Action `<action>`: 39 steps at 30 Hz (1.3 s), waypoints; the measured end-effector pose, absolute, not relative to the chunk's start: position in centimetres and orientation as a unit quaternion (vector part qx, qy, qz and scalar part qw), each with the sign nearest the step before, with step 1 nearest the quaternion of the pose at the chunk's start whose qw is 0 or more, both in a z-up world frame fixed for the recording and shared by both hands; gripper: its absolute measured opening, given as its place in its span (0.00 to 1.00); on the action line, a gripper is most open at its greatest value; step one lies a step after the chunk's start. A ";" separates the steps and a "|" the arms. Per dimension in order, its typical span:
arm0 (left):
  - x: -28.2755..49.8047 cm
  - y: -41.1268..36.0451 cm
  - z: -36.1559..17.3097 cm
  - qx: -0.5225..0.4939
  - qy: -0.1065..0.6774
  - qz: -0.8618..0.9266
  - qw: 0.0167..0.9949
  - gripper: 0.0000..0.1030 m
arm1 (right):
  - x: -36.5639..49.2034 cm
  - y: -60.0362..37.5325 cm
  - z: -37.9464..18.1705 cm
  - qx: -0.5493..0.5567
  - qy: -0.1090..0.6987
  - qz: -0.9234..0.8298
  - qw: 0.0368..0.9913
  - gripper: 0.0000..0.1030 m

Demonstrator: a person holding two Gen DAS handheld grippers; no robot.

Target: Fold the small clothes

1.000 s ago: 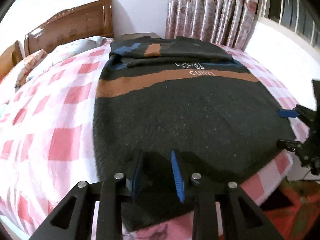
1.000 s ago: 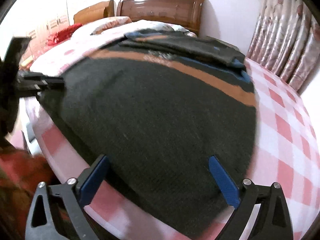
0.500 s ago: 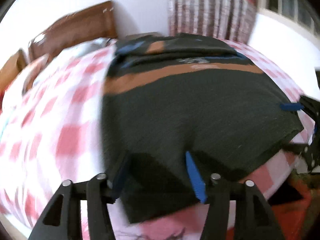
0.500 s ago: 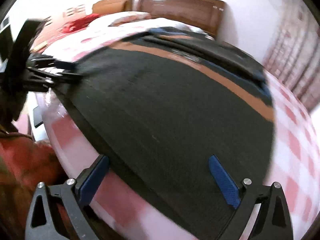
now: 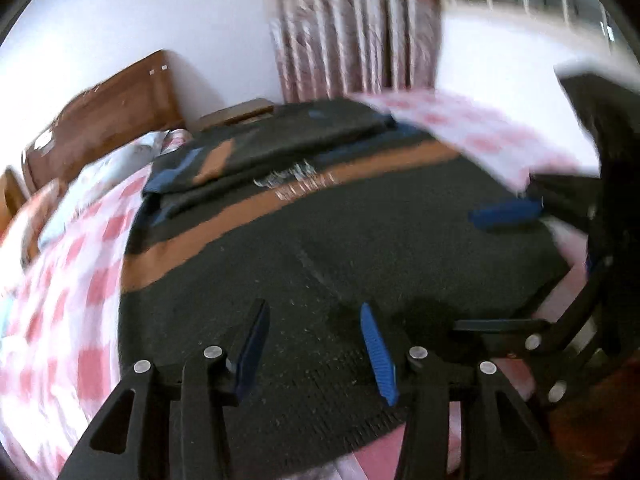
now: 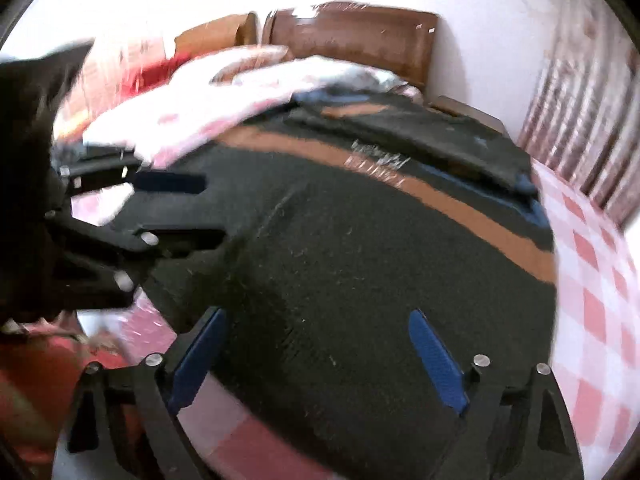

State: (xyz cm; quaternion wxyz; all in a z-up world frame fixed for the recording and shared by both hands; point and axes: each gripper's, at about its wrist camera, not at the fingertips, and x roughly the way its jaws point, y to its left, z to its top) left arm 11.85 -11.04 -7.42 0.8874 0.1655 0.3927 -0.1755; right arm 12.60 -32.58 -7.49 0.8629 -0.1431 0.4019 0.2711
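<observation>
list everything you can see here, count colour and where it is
sweater: one, black with an orange-brown stripe, blue trim and pale lettering, spread flat on the bed, its far part folded over
bedsheet: one, pink and white check, under the sweater
pillows: at least two, pale patterned, by the headboard
headboard: one, brown wood, against the white wall
curtain: one, pink floral, by the window
left gripper: black with blue pads, jaws apart and just been closing, over the sweater's near hem, nothing gripped
right gripper: black with blue pads, wide open over the hem
</observation>
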 end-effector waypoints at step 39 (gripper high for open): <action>10.8 0.6 -9.0 -0.017 0.454 -0.051 0.889 0.75 | 9.1 -42.6 -9.7 -0.038 0.443 0.145 0.884 1.00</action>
